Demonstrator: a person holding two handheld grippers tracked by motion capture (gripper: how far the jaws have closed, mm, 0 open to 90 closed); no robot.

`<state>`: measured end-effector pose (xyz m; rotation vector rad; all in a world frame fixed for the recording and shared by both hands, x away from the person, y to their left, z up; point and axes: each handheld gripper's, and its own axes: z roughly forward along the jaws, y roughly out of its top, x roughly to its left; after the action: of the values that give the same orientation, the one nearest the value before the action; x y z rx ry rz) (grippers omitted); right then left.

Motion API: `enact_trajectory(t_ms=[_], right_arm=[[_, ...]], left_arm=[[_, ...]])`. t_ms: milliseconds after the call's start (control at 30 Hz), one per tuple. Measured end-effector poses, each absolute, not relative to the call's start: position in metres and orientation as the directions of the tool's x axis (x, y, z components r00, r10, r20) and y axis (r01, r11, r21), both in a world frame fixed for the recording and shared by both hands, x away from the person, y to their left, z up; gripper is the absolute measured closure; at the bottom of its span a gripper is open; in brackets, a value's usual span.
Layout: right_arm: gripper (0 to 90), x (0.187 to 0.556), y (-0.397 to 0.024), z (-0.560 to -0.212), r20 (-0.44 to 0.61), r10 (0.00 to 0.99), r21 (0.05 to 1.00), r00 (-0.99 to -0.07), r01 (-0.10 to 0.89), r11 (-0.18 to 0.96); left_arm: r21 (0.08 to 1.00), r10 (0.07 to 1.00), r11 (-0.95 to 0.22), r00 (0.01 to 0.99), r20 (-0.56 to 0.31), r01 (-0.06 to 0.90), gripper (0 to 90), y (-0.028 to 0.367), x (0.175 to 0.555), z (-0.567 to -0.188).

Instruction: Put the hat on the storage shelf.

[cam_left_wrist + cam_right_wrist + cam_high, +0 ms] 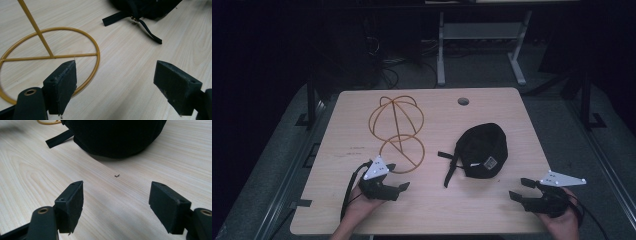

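High view showed a light wood-grain table with a black fabric cap at 3 o'clock of the gold wire hat stand, strap trailing toward 7.

Left gripper view: left gripper gaped empty over the stand's round base.

Right gripper view: right gripper gaped empty, cap at 12.

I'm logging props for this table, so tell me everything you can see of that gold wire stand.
The gold wire stand is thin, yellow-gold rod, likely metal: a flat ring base with cross bars, an upright stem and a dome of curved hoops. It stands on the wooden table, left of centre. The left gripper sits open just beside its base, not touching.
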<state>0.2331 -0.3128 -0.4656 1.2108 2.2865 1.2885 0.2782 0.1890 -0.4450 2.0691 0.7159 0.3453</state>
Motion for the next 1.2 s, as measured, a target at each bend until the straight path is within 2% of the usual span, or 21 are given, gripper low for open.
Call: enact_trajectory(t_ms=[567,1200], right_arm=[[27.4,0.230,-0.311,-0.463,0.172,0.760,0.812,-0.627,0.527,0.251],[27.3,0.228,-0.313,-0.462,0.189,0.756,0.819,-0.627,0.526,0.231]], left_arm=[[0.830,0.557,-0.434,0.828,-0.058,0.350,17.9,0.173,0.273,-0.441],[0.845,0.443,-0.430,0.890,-0.110,0.319,17.9,0.108,0.285,-0.412]])
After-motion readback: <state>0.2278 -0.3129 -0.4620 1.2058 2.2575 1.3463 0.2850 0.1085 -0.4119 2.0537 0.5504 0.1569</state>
